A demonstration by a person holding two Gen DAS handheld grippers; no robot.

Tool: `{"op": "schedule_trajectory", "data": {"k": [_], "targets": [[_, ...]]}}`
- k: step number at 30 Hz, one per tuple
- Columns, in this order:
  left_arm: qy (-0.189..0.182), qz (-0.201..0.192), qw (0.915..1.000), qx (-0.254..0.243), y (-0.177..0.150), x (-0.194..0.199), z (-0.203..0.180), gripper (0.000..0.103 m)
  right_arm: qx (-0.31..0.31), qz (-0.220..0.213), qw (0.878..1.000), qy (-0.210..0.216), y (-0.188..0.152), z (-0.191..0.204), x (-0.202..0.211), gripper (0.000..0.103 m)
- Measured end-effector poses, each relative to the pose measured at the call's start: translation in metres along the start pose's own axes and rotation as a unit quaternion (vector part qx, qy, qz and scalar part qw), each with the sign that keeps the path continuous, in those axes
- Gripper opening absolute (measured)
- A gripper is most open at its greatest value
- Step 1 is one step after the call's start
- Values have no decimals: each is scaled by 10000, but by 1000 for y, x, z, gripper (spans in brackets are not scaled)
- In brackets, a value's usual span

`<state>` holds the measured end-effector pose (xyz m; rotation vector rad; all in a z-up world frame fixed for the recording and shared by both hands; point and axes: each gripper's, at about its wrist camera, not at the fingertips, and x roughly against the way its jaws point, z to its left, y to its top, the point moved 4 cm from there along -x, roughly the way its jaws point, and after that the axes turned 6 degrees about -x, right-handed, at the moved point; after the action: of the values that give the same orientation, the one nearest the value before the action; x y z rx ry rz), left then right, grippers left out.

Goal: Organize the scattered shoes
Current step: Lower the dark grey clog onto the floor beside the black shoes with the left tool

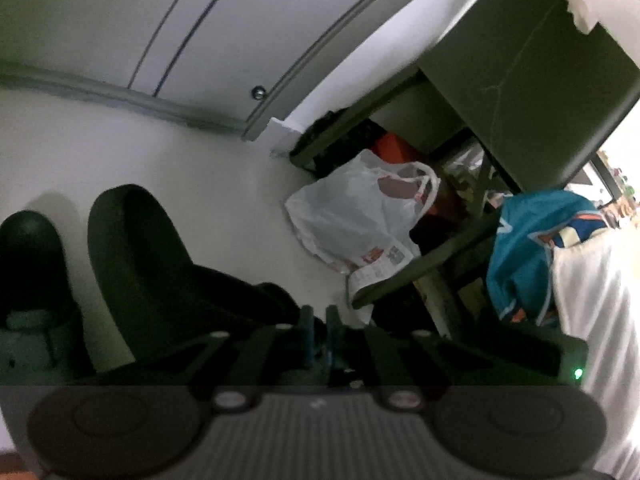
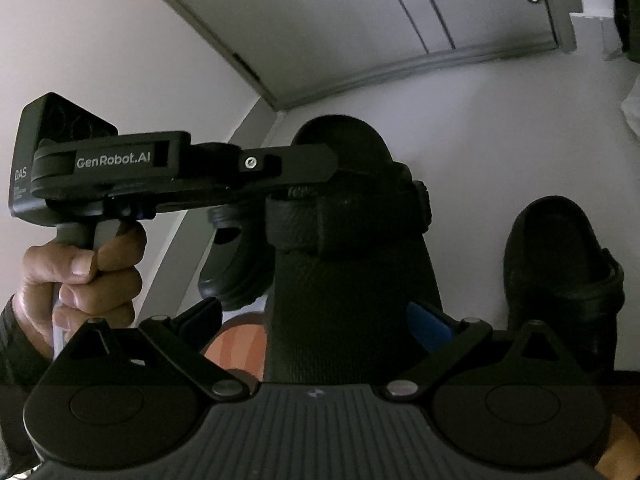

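Observation:
A black clog-style shoe [image 1: 136, 248] [image 2: 352, 280] fills the middle of both views. My left gripper [image 1: 320, 328] [image 2: 332, 168] is shut on the shoe's thin upper edge near its strap; in the right wrist view it reaches in from the left, held by a hand [image 2: 88, 272]. My right gripper [image 2: 316, 320] stands open around the same shoe's near end; its left fingertip [image 2: 204, 314] is clear of the shoe and its blue right pad [image 2: 426, 324] is at the shoe's side. A second black shoe [image 2: 560, 272] [image 1: 28, 252] stands beside the first against the white wall.
A white plastic bag [image 1: 360, 216] lies by a dark cabinet [image 1: 520, 80] with clutter under it. A teal garment [image 1: 532, 248] and white cloth [image 1: 592, 300] hang at the right. Another black shoe part [image 2: 228, 264] shows behind the held shoe, with a grey door frame [image 2: 440, 60] above.

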<state>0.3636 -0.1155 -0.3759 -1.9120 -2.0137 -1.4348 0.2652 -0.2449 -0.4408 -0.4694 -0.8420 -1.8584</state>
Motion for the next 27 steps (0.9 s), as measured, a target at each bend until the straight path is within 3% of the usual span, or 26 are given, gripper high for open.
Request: {"op": "schedule_trajectory", "data": {"k": [7,13,18,27], "targets": [[69,-14,9998,192,5,-19,19,5,-110,11,9999,-78,10,-10,-28,101],[125,235,9992,299,-19,-38,35,5,-120,285,9994,-181,1,-20,-62,101],[-76,36,9983,583,-28,-31,49,0,-129,373,9989,-260,-10,-25,-69,101],[573,-73,9960,681,-29,-20,77,0,56,490,9960,-748,-15,-26,-89,101]]}}
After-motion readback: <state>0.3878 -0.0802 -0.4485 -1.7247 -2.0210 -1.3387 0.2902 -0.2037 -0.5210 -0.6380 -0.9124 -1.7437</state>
